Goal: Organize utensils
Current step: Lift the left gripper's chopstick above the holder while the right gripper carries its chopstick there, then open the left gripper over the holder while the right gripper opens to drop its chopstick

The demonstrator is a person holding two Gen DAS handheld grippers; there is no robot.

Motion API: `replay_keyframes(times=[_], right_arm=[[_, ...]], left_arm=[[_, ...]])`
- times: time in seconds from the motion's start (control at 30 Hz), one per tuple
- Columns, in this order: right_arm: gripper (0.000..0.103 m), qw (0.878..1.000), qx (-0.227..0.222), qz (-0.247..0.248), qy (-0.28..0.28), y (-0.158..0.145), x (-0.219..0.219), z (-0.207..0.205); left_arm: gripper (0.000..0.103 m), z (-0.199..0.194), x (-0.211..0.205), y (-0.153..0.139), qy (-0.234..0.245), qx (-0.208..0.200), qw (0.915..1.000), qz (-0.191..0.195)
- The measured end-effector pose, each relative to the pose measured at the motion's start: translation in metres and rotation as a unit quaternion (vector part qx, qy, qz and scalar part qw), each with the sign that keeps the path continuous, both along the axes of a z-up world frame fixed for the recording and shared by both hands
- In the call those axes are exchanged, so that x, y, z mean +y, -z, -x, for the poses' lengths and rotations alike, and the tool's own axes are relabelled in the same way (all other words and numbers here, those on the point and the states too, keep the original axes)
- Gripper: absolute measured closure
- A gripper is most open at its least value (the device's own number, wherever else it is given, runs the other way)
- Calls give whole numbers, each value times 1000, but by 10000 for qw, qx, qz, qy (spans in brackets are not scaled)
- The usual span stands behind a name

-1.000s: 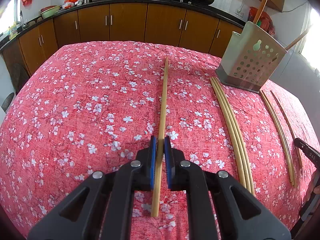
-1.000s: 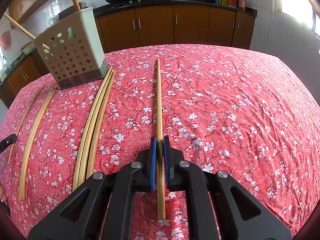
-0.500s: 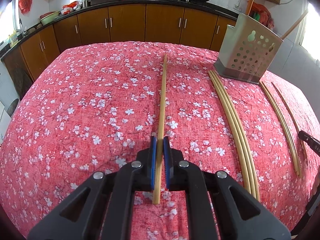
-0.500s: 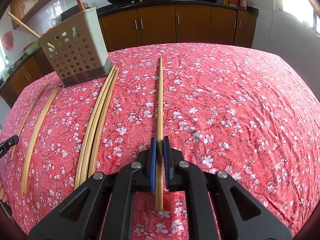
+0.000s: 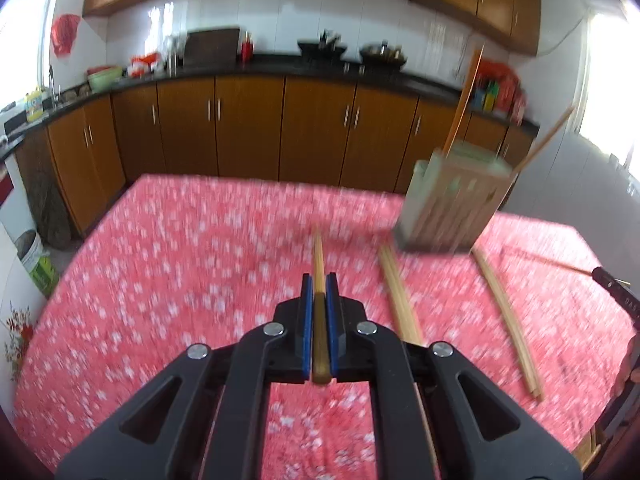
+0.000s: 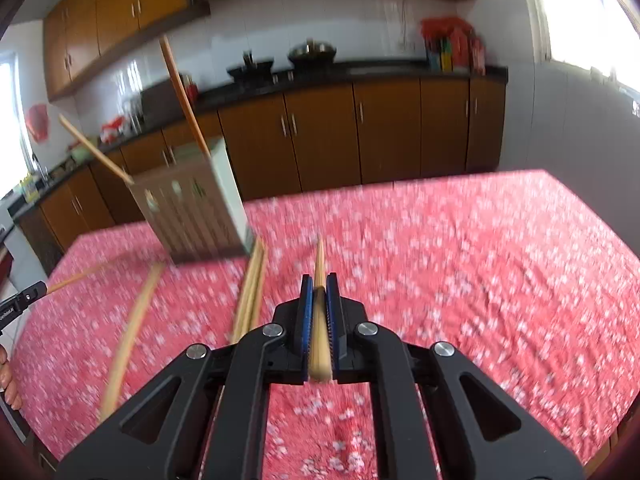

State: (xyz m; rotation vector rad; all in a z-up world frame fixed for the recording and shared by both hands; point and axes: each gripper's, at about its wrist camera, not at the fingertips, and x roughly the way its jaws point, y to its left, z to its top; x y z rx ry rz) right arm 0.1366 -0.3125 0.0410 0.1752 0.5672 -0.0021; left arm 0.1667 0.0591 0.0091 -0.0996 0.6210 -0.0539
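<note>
My left gripper (image 5: 319,282) is shut on a long bamboo chopstick (image 5: 318,254) that is lifted off the red flowered tablecloth (image 5: 168,280). My right gripper (image 6: 319,284) is likewise shut on a second bamboo chopstick (image 6: 320,258), held above the cloth. The perforated white utensil holder (image 5: 452,204) stands at the far right in the left wrist view and at the far left (image 6: 192,212) in the right wrist view, with two sticks leaning out of it. Both views are blurred by motion.
A bundle of chopsticks (image 5: 400,300) (image 6: 252,292) lies on the cloth in front of the holder, and another pair (image 5: 506,312) (image 6: 132,328) lies further out. The other gripper's tip shows at each view's edge (image 5: 612,284) (image 6: 20,304). Brown kitchen cabinets (image 5: 248,128) stand behind the table.
Both grippers have risen with their chopsticks, which lay on the cloth before. The views now take in the cabinets and wall, and the table looks further below.
</note>
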Motion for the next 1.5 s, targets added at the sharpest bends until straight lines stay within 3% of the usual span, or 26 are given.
replay_keyframes(times=[0.2, 0.47, 0.73, 1.1, 1.3, 1.5], right_arm=[[95, 9994, -343, 1, 7, -22, 1, 5], [96, 9977, -678, -48, -10, -45, 4, 5], [96, 9913, -1229, -289, -360, -90, 20, 4], [96, 9633, -2586, -356, -632, -165, 59, -20], [96, 9548, -2937, -230, -396, -166, 69, -60], [96, 9603, -2769, -96, -306, -142, 79, -91]], left_arm=[[95, 2, 0, -37, 5, -424, 9989, 195], [96, 0, -2, -58, 85, -642, 9978, 127], [96, 2, -22, -100, 413, -1052, 9935, 160], [96, -19, -79, -181, 695, -2055, 9755, 357], [96, -53, -96, -198, 442, -2454, 9669, 535], [96, -90, -105, -176, 311, -2348, 9706, 433]])
